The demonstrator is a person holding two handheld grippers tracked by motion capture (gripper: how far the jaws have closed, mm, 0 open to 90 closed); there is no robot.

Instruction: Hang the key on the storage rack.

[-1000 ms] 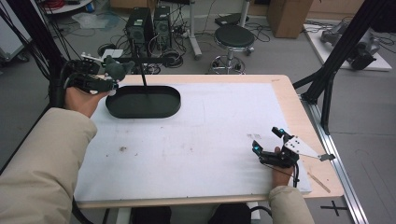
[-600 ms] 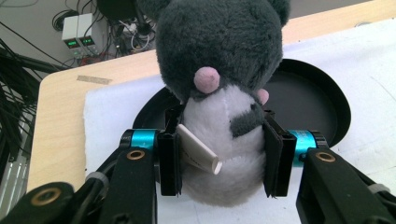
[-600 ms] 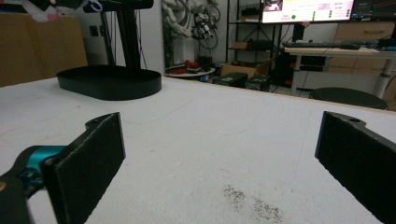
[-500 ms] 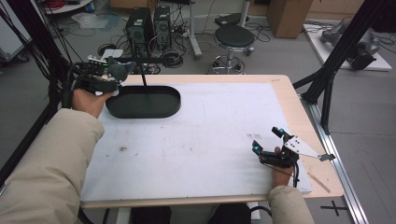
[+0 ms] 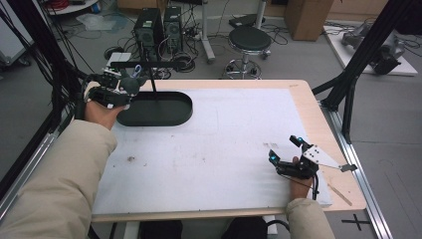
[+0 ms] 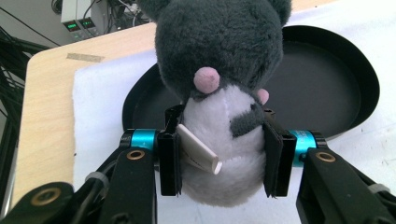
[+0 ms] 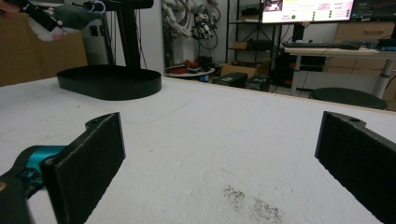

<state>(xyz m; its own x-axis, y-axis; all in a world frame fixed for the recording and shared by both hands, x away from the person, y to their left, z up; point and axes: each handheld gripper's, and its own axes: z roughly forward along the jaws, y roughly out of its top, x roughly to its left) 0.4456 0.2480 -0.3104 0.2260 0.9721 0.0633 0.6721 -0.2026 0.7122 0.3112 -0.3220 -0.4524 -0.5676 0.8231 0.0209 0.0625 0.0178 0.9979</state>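
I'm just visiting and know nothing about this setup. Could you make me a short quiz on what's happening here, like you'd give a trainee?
1. What is the left gripper holding?
2. True or false: the right gripper is clamped on a black tray.
3. Where is the plush mouse? A) lying flat inside the tray B) held above the near edge of the black oval tray C) on the stool

Key:
1. A grey and white plush mouse, squeezed at its white belly between both pads.
2. False: its jaws stand wide apart over the white mat, nothing between them.
3. B
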